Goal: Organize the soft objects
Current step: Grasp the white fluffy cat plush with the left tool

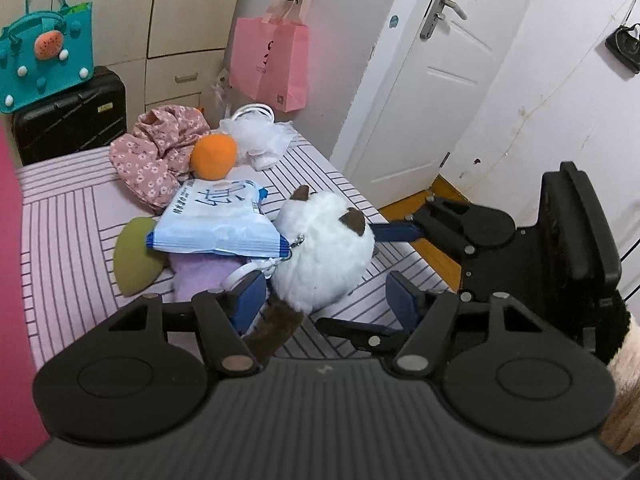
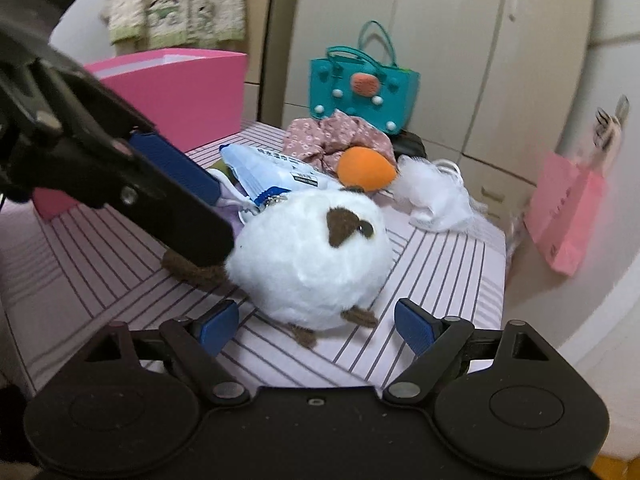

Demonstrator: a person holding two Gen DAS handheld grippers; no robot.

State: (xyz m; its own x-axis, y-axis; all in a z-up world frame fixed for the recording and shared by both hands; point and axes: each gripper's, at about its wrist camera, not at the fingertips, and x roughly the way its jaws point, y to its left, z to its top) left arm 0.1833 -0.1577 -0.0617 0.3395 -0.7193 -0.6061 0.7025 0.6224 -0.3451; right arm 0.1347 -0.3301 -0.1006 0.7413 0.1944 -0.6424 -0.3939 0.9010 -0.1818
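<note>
A round white plush cat (image 1: 324, 248) with brown ears and tail lies on the striped bed (image 1: 68, 216); it also shows in the right wrist view (image 2: 316, 264). My left gripper (image 1: 326, 298) is open, its fingers on either side of the plush's near end by the brown tail. My right gripper (image 2: 316, 326) is open just in front of the plush; it shows in the left wrist view (image 1: 404, 256) at the plush's right. A blue-white tissue pack (image 1: 218, 220), orange plush (image 1: 213, 156), floral cloth (image 1: 156, 152), white mesh puff (image 1: 260, 136), green cushion (image 1: 134, 256) and lilac cloth (image 1: 204, 274) lie behind.
A pink box (image 2: 180, 92) stands at the bed's left edge. A teal bag (image 1: 44, 52) sits on a black suitcase (image 1: 68, 120). A pink paper bag (image 1: 272, 64) hangs by the white door (image 1: 432, 80). The bed's right edge drops to the wooden floor (image 1: 436, 248).
</note>
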